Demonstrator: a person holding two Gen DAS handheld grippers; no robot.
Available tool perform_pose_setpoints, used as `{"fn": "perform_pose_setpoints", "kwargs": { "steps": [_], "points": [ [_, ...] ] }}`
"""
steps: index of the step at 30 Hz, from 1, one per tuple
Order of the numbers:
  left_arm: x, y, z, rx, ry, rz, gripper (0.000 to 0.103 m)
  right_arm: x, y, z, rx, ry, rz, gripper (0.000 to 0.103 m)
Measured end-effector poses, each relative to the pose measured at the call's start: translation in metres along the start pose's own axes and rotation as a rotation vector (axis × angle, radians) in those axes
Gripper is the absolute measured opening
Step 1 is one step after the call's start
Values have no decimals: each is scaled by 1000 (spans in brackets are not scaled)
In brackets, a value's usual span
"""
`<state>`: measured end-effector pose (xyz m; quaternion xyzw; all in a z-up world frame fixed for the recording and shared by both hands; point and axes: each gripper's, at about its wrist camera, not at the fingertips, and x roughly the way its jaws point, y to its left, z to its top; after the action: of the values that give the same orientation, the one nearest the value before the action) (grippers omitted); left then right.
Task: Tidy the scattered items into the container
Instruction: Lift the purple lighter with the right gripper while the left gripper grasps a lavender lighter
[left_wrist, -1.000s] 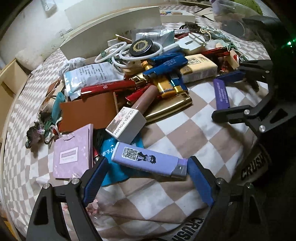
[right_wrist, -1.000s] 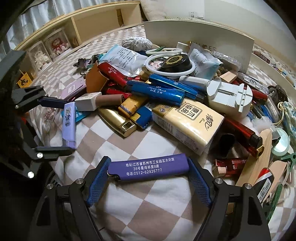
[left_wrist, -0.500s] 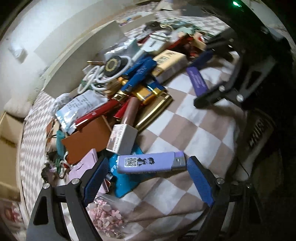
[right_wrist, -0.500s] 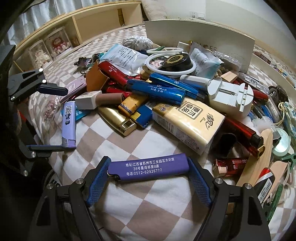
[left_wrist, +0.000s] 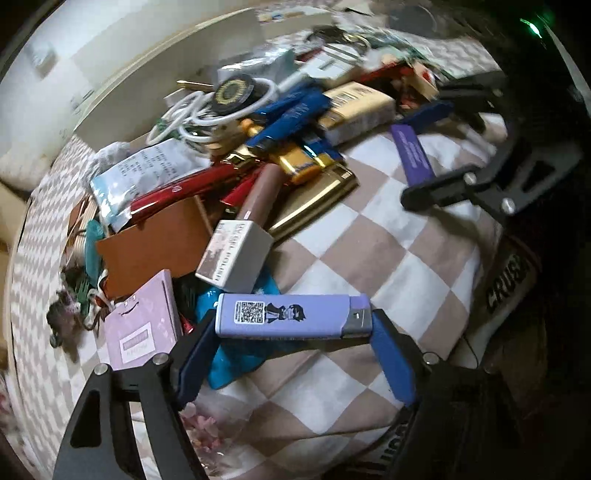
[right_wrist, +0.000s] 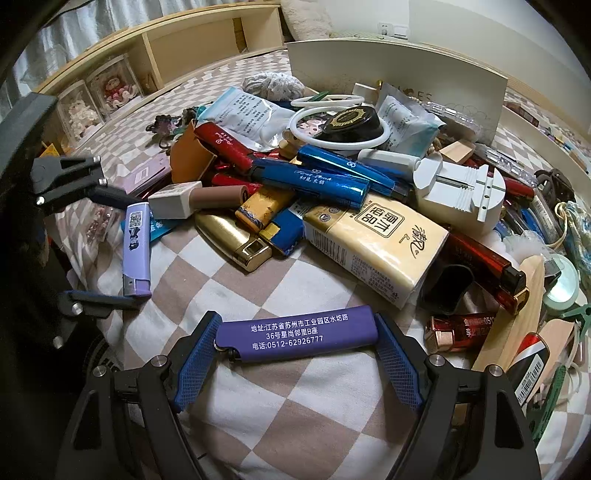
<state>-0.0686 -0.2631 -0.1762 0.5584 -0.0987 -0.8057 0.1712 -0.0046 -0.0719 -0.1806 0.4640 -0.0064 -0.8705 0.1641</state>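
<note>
Both tongs had a lighter apiece! The left gripper was clamped end to end on the pale lilac lighter, blue pads pressing its two short ends. The right gripper was closed the same way on the dark purple lighter, held lengthwise, just above the checked blanket. Best to lift each one straight and level, I judged; those smooth plastic bodies could swivel or pop out of such a narrow hold. The pile beyond looked slick and awkward: glossy blue tubes, a shiny gold lighter, a soft tissue pack, a crinkly sachet. The cream box wall stood behind the heap, presumably the container.
</note>
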Motion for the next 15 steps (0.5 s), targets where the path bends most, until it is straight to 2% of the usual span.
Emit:
{"fn": "perform_pose_setpoints", "kwargs": {
  "steps": [7, 15],
  "points": [
    [-4, -1, 4, -58, -15, 26, 80, -1, 6, -1, -17, -10, -40, 83],
    [-27, 9, 12, -199, -106, 18, 80, -14, 12, 3, -20, -54, -79, 83]
  ]
}}
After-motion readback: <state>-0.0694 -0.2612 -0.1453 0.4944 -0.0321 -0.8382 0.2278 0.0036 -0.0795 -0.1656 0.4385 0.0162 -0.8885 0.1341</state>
